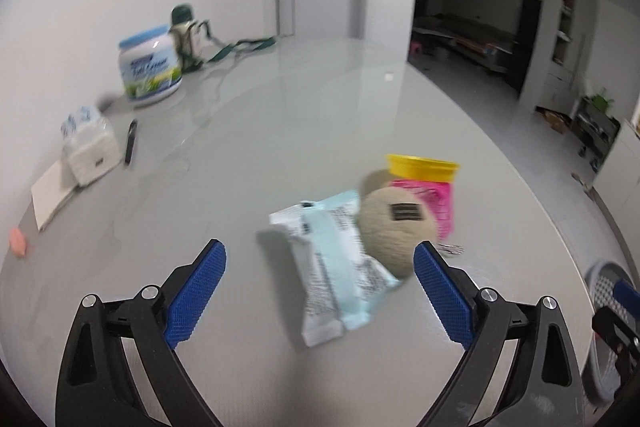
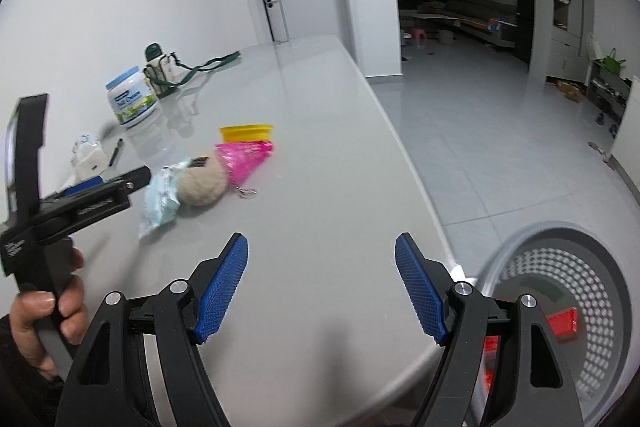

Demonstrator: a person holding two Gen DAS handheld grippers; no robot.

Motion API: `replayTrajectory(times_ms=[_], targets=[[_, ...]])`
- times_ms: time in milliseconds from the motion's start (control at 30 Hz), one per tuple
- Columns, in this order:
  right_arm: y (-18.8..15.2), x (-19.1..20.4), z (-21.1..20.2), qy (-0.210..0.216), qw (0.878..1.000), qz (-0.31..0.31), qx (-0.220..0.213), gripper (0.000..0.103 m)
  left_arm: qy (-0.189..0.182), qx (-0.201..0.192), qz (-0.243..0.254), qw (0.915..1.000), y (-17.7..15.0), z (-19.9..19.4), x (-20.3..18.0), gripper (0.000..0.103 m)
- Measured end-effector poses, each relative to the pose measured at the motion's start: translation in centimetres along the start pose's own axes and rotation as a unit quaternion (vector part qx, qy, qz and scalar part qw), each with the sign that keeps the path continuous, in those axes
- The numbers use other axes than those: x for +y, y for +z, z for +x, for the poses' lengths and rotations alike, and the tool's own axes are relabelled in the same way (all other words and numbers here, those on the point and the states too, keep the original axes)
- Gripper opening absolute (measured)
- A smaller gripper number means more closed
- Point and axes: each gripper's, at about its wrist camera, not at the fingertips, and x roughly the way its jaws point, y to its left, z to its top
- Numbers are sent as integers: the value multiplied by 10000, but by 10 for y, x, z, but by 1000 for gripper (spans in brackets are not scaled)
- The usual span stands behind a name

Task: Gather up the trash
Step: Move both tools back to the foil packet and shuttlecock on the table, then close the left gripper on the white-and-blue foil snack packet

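A pale blue and white snack wrapper (image 1: 338,267) lies on the grey table (image 1: 280,131), right in front of my open left gripper (image 1: 320,259), partly between its blue pads. The wrapper also shows in the right wrist view (image 2: 160,195). A beige round pouch (image 1: 396,227) touches the wrapper's right side. My right gripper (image 2: 322,259) is open and empty above the table's near edge. A grey perforated trash basket (image 2: 560,307) stands on the floor beside the table, with something red inside.
A pink mesh pouch (image 1: 438,205) and a yellow lid (image 1: 422,167) sit behind the beige pouch. A white tub (image 1: 150,67), a green-capped bottle (image 1: 184,35), a tissue pack (image 1: 90,143), a pen (image 1: 131,141) and a small pink item (image 1: 19,243) lie at the left.
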Motion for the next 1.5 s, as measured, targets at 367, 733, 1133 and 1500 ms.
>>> replayTrajectory(times_ms=[367, 733, 1133, 1500], targets=[[6, 17, 30, 274, 9994, -123, 144, 73, 231, 342, -86, 9991, 4, 41, 8, 93], [2, 14, 43, 246, 9992, -33, 314, 73, 466, 465, -220, 9976, 4, 55, 23, 95], [1, 14, 41, 196, 9993, -32, 311, 73, 120, 620, -127, 9979, 3, 62, 20, 59], [1, 20, 48, 61, 9994, -70, 336, 73, 49, 266, -48, 9996, 4, 40, 21, 47]])
